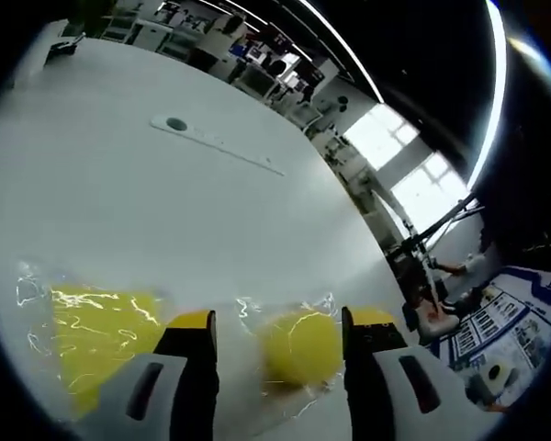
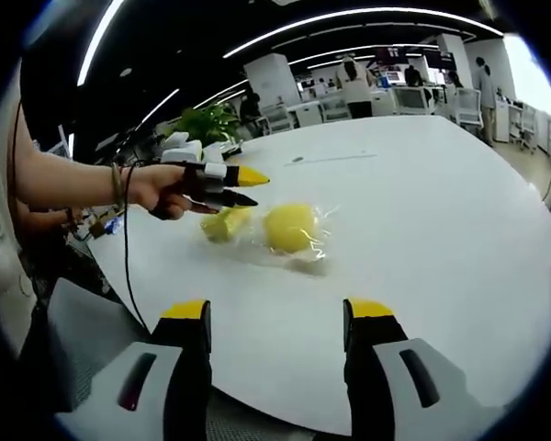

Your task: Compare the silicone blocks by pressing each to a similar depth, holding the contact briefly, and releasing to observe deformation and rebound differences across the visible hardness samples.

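A round yellow silicone block point(image 1: 298, 347) in a clear bag lies on the white table point(image 1: 165, 220), just ahead of and between the jaws of my left gripper point(image 1: 277, 322), which stands open. A second yellow block point(image 1: 96, 340), flatter and also bagged, lies to its left. In the right gripper view the round block point(image 2: 289, 227) sits mid-table and the second block point(image 2: 225, 223) lies beside it, under the hand-held left gripper point(image 2: 253, 189). My right gripper point(image 2: 277, 312) is open, well back from both blocks near the table's edge, with nothing between its fingers.
A grey strip with a round hole point(image 1: 216, 142) lies further out on the table point(image 2: 422, 211). The person's arm point(image 2: 73, 184) reaches in from the left, trailing a cable. Desks, plants point(image 2: 211, 119) and people stand beyond the far edge.
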`<state>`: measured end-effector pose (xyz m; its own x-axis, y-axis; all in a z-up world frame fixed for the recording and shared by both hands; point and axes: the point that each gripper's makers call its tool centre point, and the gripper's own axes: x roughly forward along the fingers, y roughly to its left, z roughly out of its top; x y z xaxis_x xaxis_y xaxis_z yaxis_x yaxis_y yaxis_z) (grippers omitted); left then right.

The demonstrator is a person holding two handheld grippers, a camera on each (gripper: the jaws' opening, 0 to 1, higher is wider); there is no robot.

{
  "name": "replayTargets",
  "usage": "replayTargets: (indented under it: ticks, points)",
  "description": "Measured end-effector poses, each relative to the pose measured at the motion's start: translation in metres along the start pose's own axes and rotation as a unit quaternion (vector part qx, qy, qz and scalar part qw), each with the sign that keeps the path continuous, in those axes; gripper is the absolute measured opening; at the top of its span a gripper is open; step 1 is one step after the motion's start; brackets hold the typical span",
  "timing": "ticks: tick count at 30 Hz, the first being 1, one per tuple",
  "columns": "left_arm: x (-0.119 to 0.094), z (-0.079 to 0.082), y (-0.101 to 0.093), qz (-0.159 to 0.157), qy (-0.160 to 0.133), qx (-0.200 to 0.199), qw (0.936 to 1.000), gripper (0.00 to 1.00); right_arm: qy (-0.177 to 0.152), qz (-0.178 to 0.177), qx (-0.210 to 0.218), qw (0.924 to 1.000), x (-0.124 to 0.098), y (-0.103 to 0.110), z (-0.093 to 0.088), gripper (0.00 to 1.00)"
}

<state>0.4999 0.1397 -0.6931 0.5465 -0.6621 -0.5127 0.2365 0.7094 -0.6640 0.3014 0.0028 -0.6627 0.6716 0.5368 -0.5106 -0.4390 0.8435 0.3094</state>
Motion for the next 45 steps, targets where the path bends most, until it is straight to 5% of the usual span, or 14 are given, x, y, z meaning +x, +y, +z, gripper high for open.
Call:
replayTargets:
  ticks: [11,20,24,28,38,45]
  points:
    - [0.013,-0.001,0.012,0.011,-0.006,-0.049,0.9987,0.46,0.002,-0.004,0.004,1.0000,0.001,-0.005,0.000,0.53]
    - [0.022,0.008,-0.001,-0.002,-0.002,-0.062,0.9981,0.44,0.003,-0.007,0.006,0.9999,0.001,-0.008,-0.001,0.53]
    - [0.024,0.008,0.005,0.031,0.013,-0.011,0.9994,0.47,0.003,-0.006,0.010,0.9999,0.003,-0.008,-0.001,0.52]
    - [0.026,0.001,0.012,0.035,0.025,-0.060,0.9973,0.48,0.002,-0.003,0.010,0.9999,0.004,-0.007,0.000,0.52]
    - [0.038,-0.007,0.013,0.034,0.042,-0.062,0.9966,0.38,0.006,-0.004,0.008,0.9999,0.004,-0.010,-0.002,0.51]
    - [0.043,-0.007,0.020,0.039,0.047,-0.068,0.9958,0.22,0.008,-0.007,0.011,0.9999,0.004,-0.013,-0.003,0.51]
